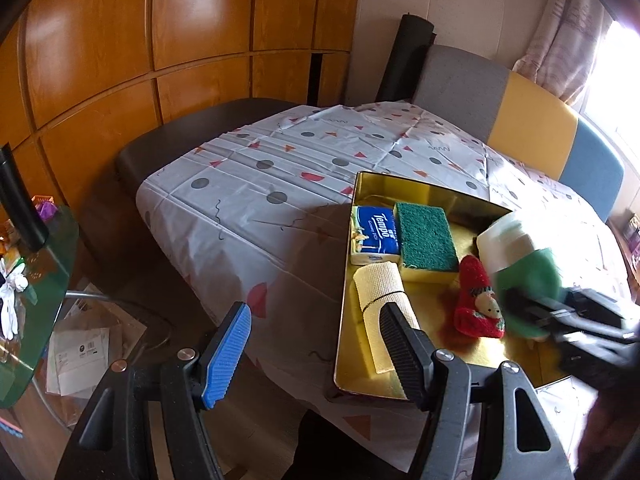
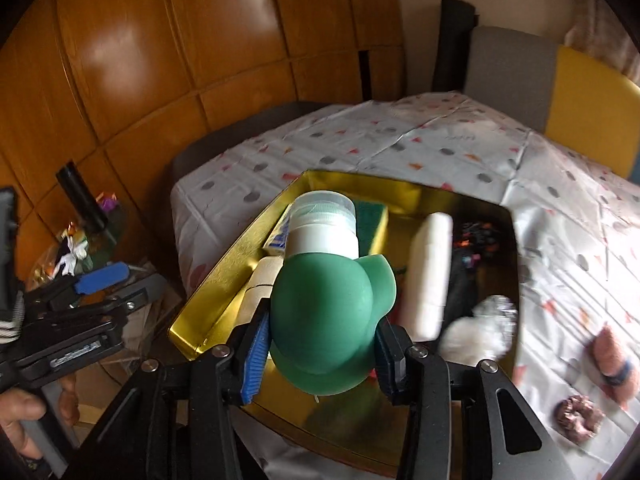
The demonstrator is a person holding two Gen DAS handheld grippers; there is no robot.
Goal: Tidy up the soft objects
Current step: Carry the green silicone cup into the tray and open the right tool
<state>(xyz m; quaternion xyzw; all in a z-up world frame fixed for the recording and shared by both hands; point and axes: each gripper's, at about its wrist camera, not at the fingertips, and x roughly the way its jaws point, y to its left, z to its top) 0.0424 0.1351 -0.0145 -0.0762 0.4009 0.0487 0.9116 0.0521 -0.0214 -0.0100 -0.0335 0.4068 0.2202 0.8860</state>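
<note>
Orange wood-panel wall (image 1: 120, 40) behind the table (image 1: 248, 184), which has a patterned cloth. Grey-yellow-blue chair back (image 1: 520, 120) on its far-right side, bright curtained window (image 1: 600, 52) beyond that. Glass side table (image 1: 36, 280) left of it, probably cluttered.

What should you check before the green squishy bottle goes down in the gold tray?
1. Grip: right gripper is shut on the green squishy bottle, pads on both sides. Ok.
2. Bottle over the gold tray: ok.
3. Free spot: bare gold floor shows at the near end, but the bottle hides what lies right under it. Cannot tell.
4. Things already inside: tissue pack, green sponge, beige roll and red sock lie flat. Ok.
5. Left gripper is open, holding nothing, at the tray's near left edge, close to the drop path. Not ok; move it back.
6. Leftovers: a pink soft thing lies outside on the cloth. Not ok.
</note>
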